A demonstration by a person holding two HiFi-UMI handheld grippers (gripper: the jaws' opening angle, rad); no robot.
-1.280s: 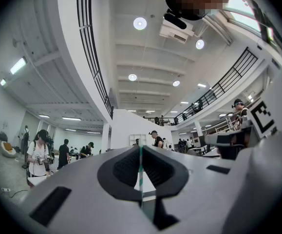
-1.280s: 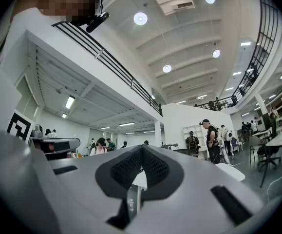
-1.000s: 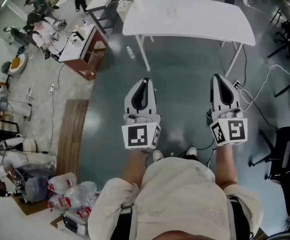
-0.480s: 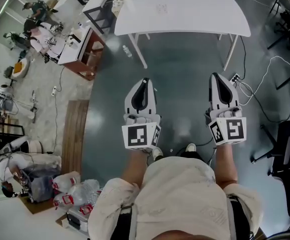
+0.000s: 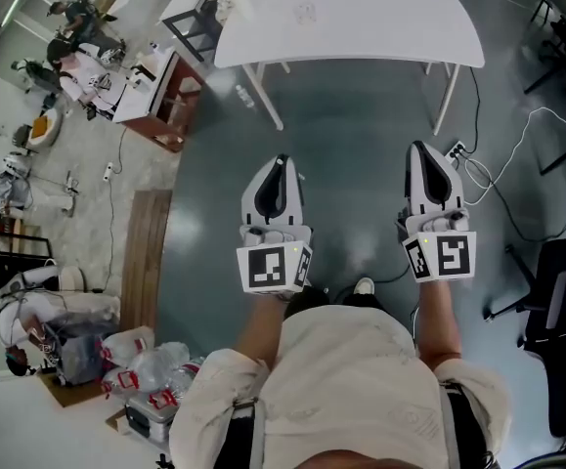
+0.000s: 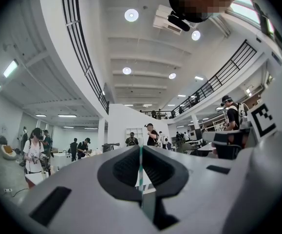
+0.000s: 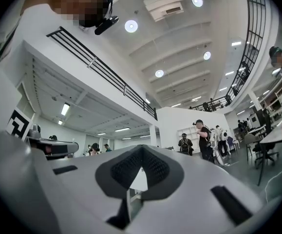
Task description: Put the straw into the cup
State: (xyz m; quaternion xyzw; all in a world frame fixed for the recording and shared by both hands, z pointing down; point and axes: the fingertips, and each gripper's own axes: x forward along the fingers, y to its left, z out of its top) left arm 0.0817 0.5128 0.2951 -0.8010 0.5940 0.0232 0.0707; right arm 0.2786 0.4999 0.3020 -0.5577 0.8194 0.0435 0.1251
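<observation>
A thin green-and-white striped straw point(image 6: 141, 168) stands upright between the jaws of my left gripper point(image 6: 141, 147), which is shut on it. In the head view the left gripper point(image 5: 281, 159) is held out over the grey floor, and the straw does not show there. My right gripper point(image 5: 426, 149) is level with it on the right; in its own view the right gripper point(image 7: 141, 149) has its tips together with nothing between them. A faint clear object point(image 5: 305, 11), possibly the cup, sits on the white table point(image 5: 390, 27) ahead.
I stand on a grey floor a few steps from the table. Cables point(image 5: 517, 159) and a power strip point(image 5: 456, 150) lie at the right, by black chairs point(image 5: 564, 277). A brown desk point(image 5: 170, 101), a wooden board point(image 5: 144, 252) and bagged bottles point(image 5: 136, 364) are at the left.
The person has stepped forward; the table sits a little nearer and higher in the head view. Both grippers keep the same pose, the left still shut on the straw.
</observation>
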